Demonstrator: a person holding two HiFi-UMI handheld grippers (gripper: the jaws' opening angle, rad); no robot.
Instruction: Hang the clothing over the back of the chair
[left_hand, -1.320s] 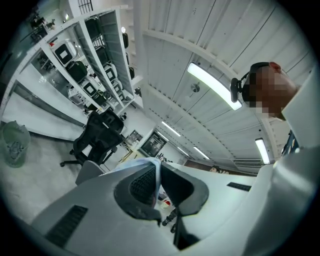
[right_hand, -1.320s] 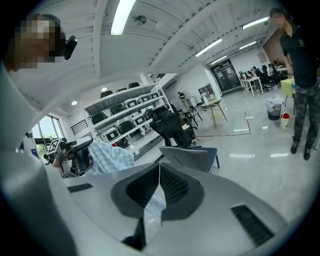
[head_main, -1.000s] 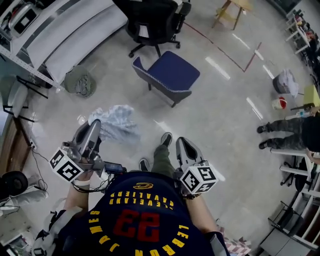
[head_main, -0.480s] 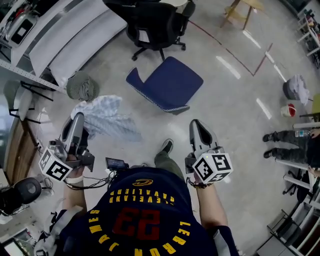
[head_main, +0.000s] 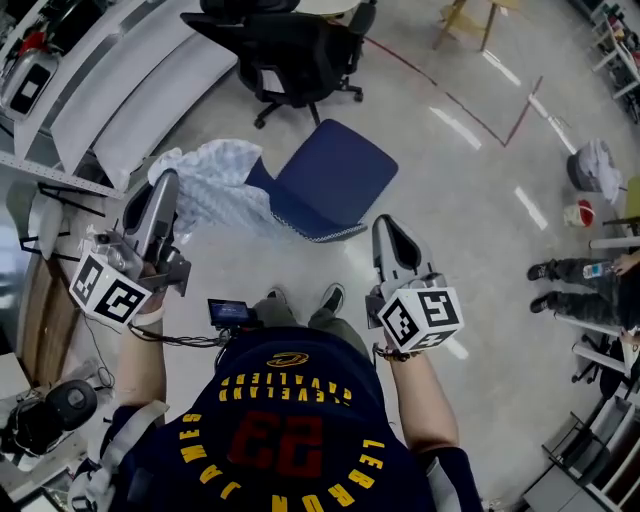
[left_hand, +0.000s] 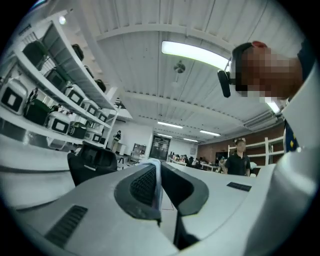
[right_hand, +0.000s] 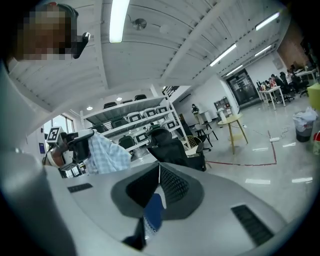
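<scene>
Clothing (head_main: 220, 185) pinched in left tool (head_main: 168, 182), beside chair (head_main: 335, 185) edge, open floor (head_main: 450, 240) beyond

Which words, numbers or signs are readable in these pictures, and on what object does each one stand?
"CLEVELAND CAVALIERS": yellow, on the person's dark jersey, upside down in the head view.
"23": red, same jersey.
"LEBRON JAMES": yellow, curved around the number.
Left cube and right cube: square markers only, no words.
Small screen: too small to read.
</scene>
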